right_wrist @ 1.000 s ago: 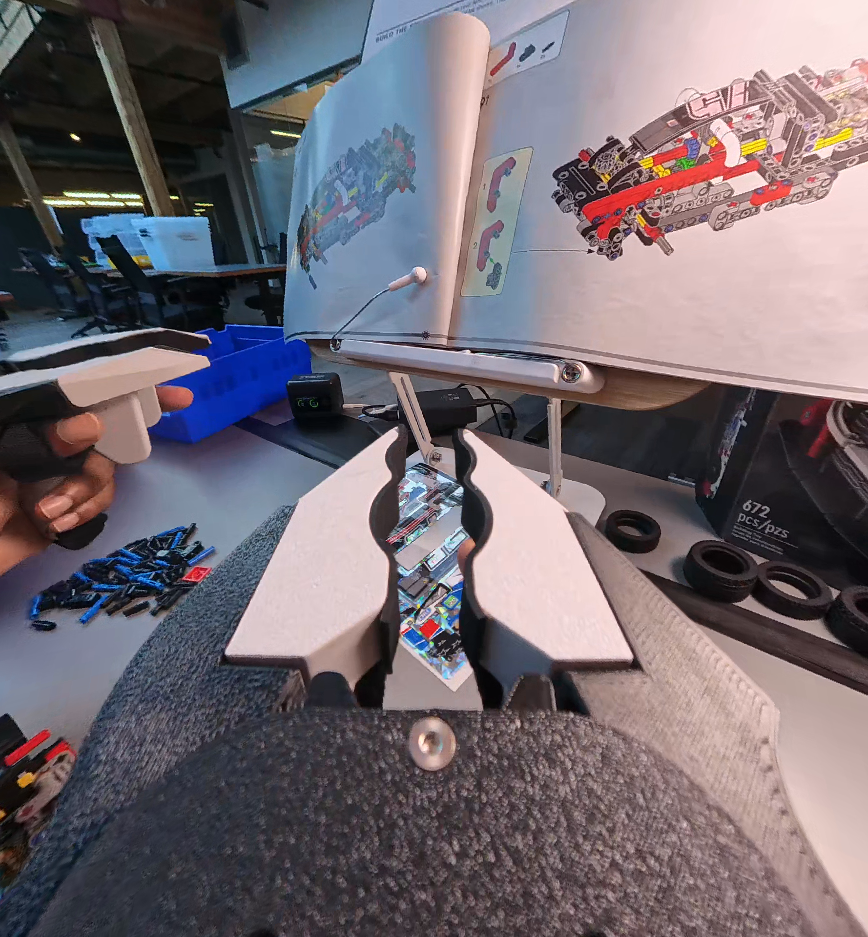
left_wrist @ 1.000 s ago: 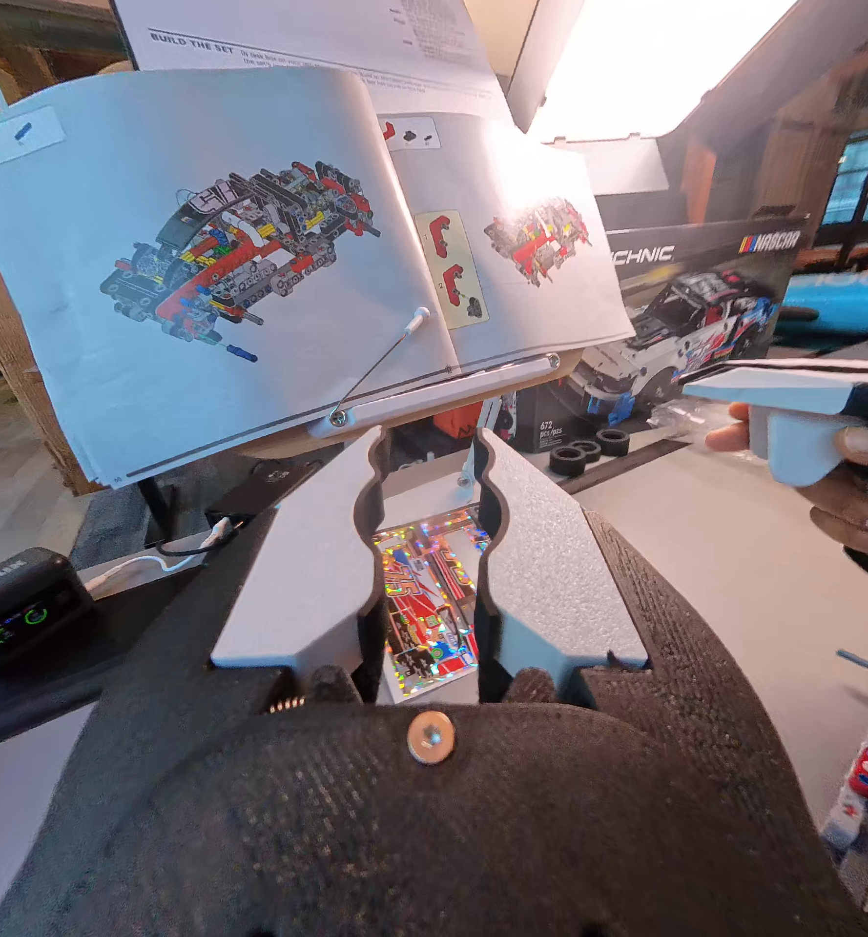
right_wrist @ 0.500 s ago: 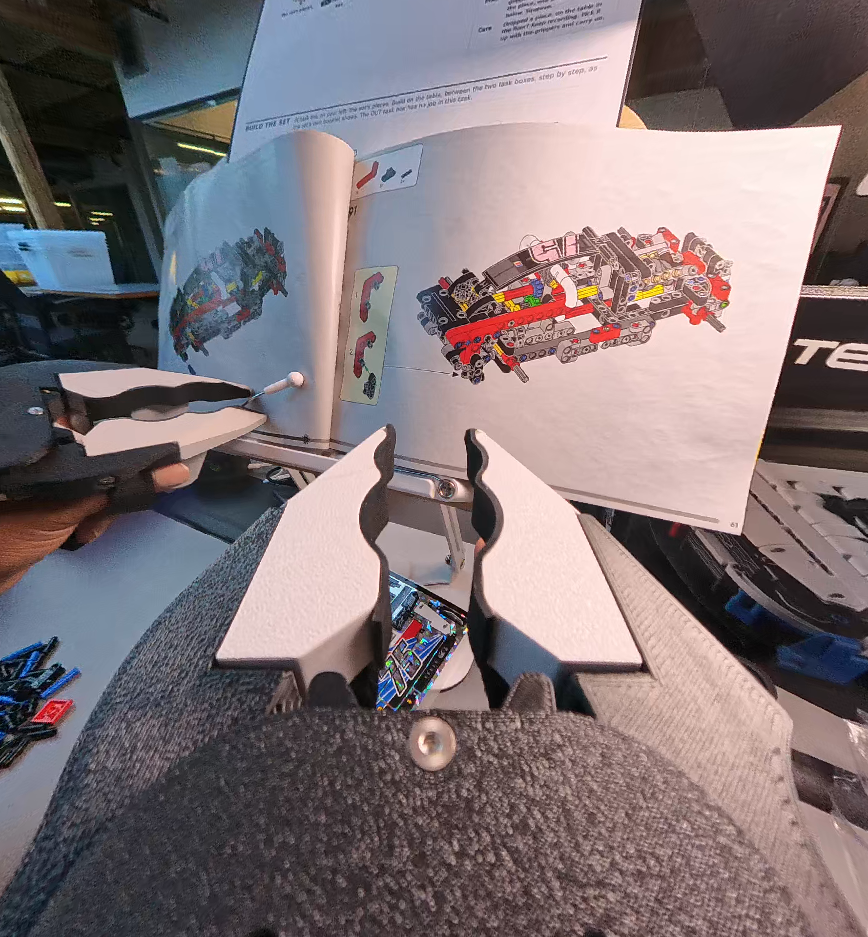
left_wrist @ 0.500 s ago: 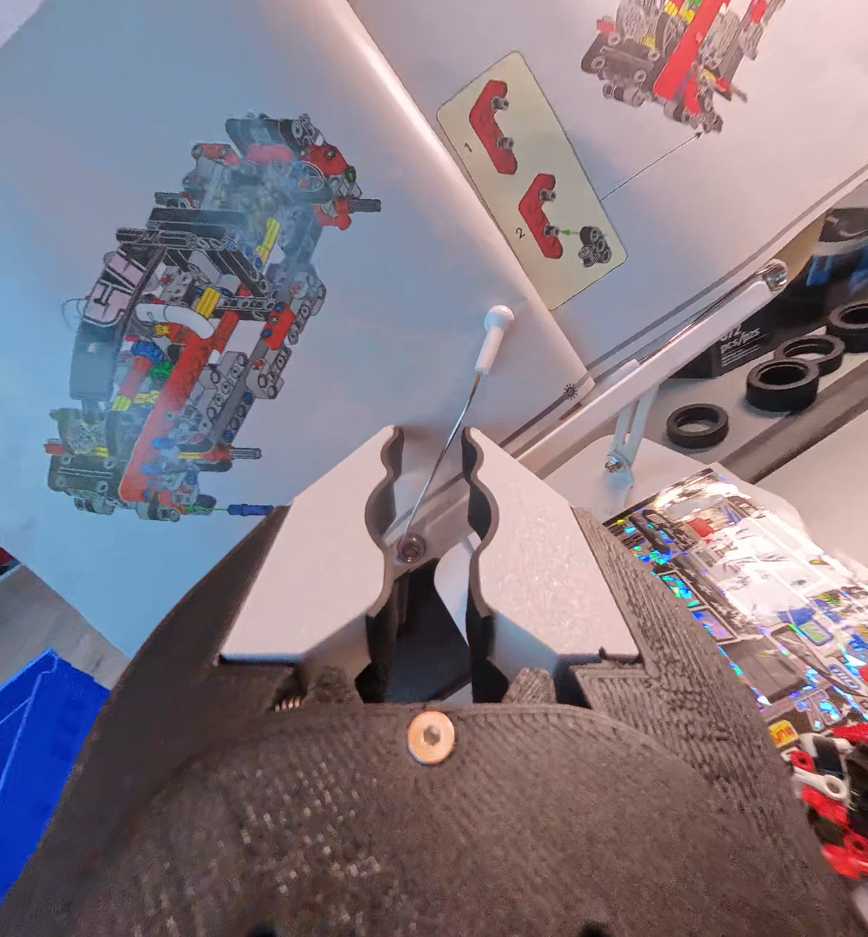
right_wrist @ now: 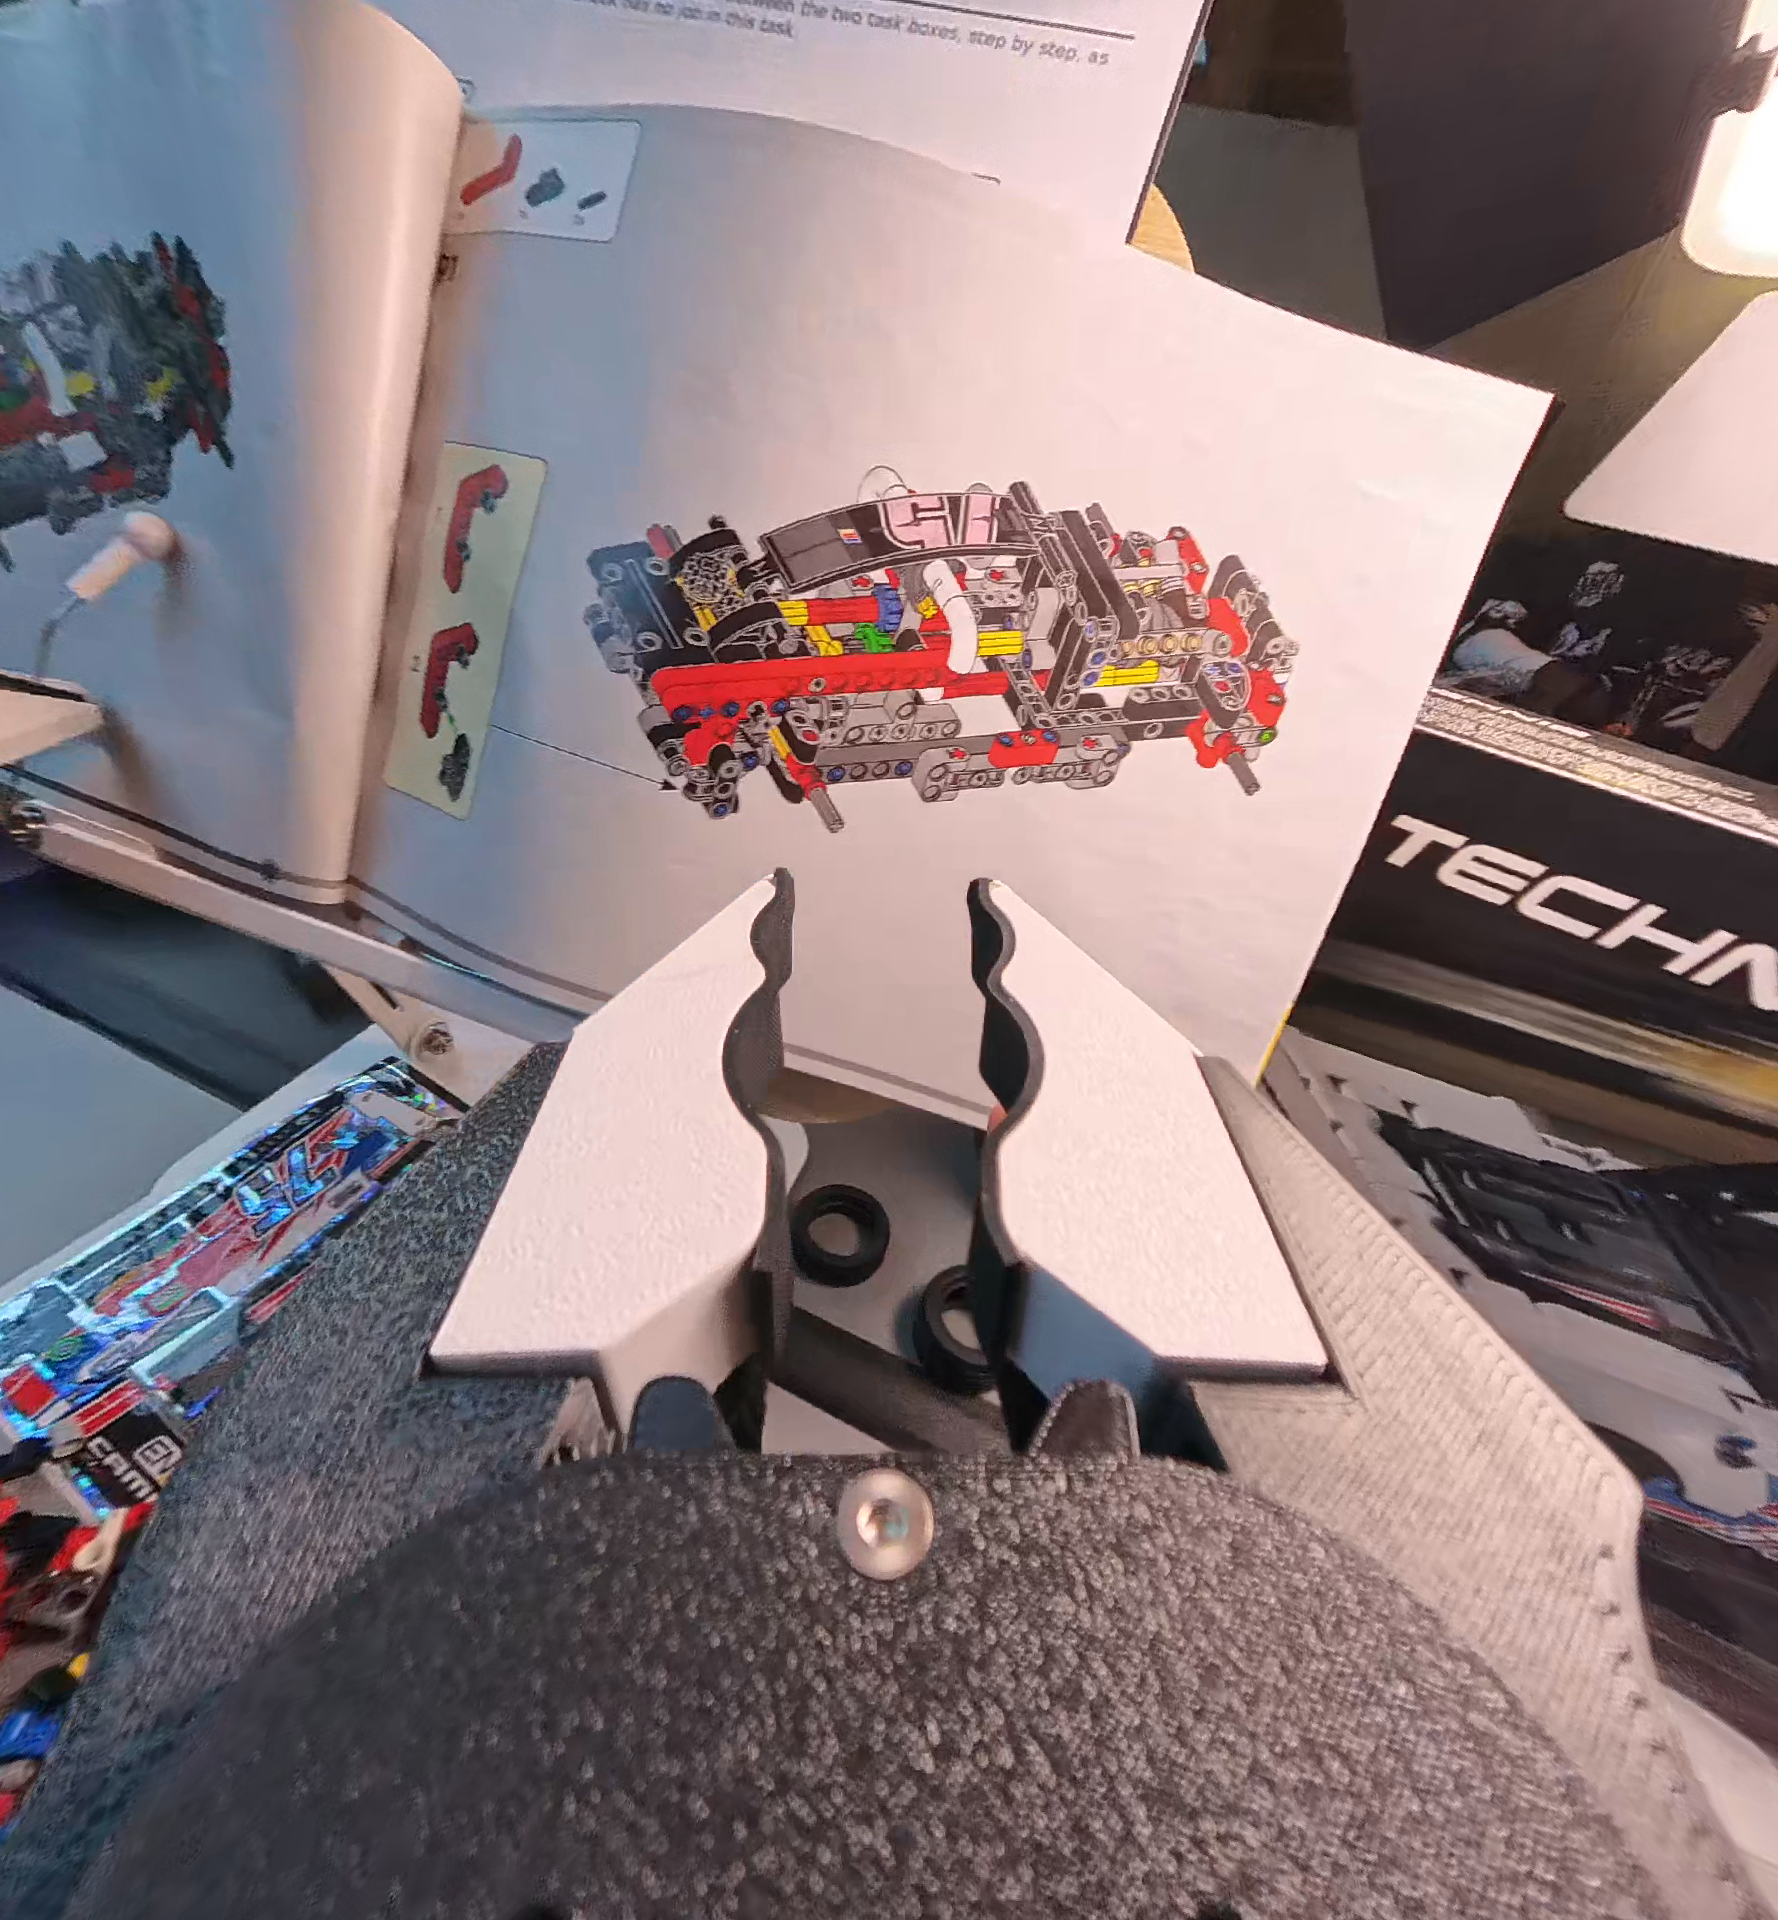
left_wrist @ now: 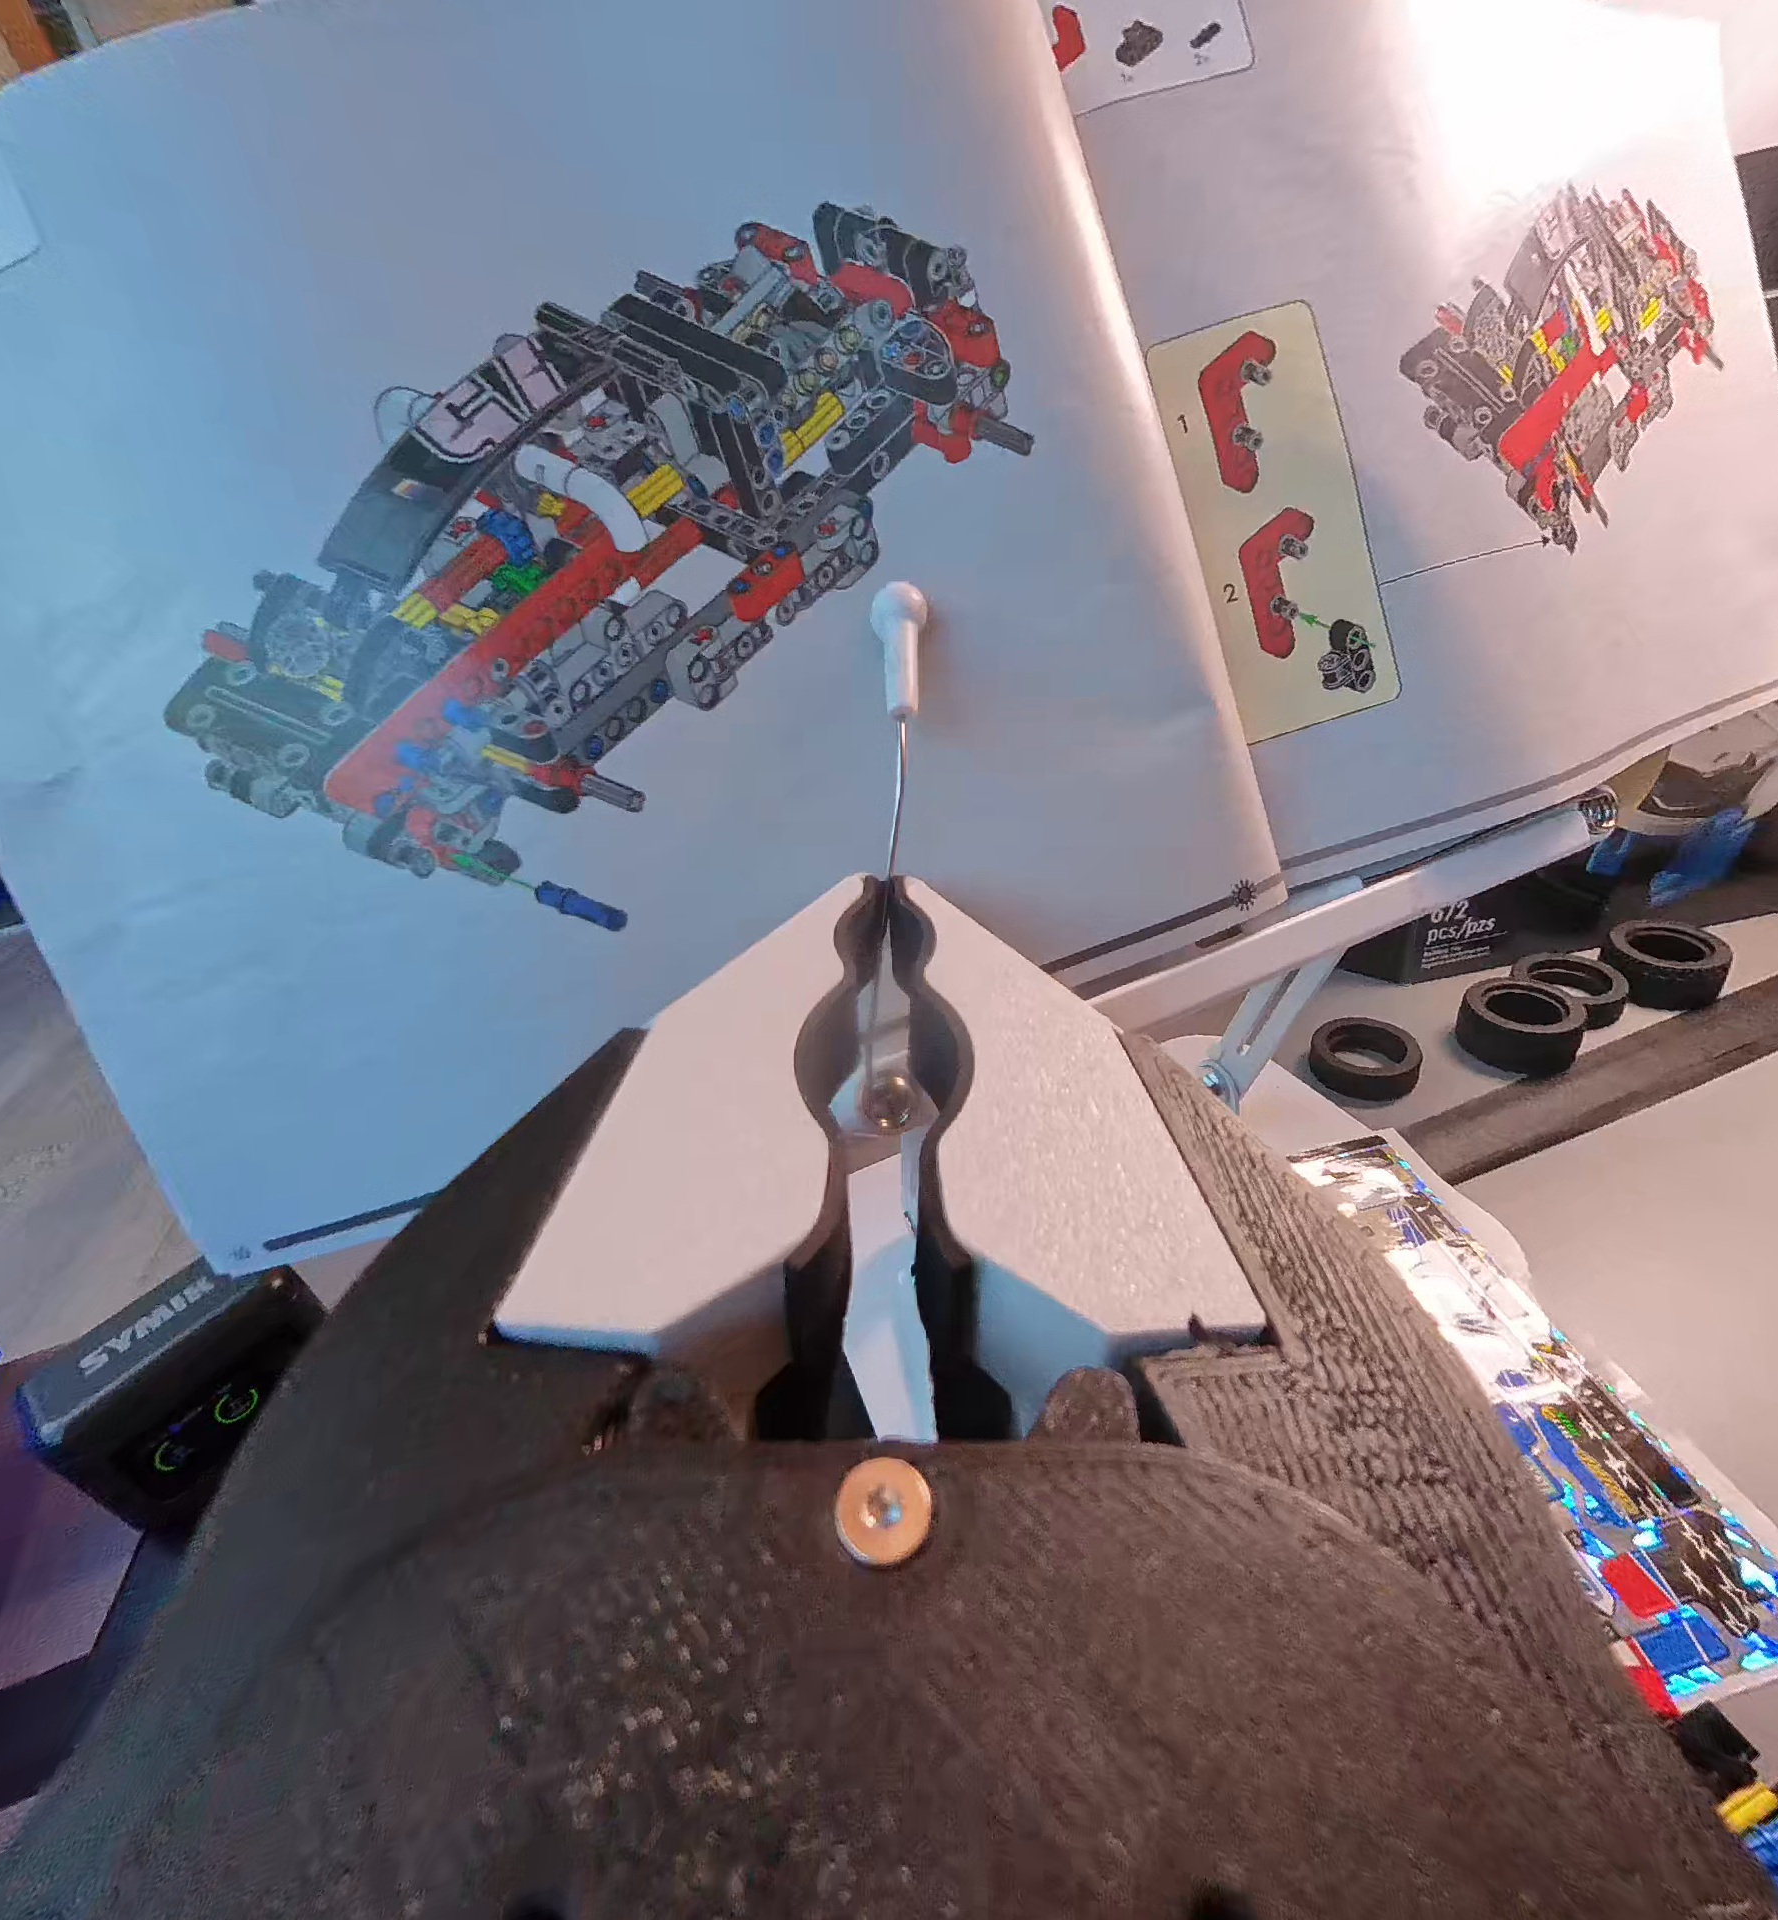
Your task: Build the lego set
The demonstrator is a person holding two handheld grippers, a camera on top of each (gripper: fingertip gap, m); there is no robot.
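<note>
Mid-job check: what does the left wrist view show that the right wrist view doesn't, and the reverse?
Only the left wrist view: the left gripper shut on the page holder wire, and a small black device with green lights.

Only the right wrist view: the right gripper open and empty before the booklet's right page.

Both: the open instruction booklet, shiny sticker sheet, loose black tyres and the set's box.
</note>
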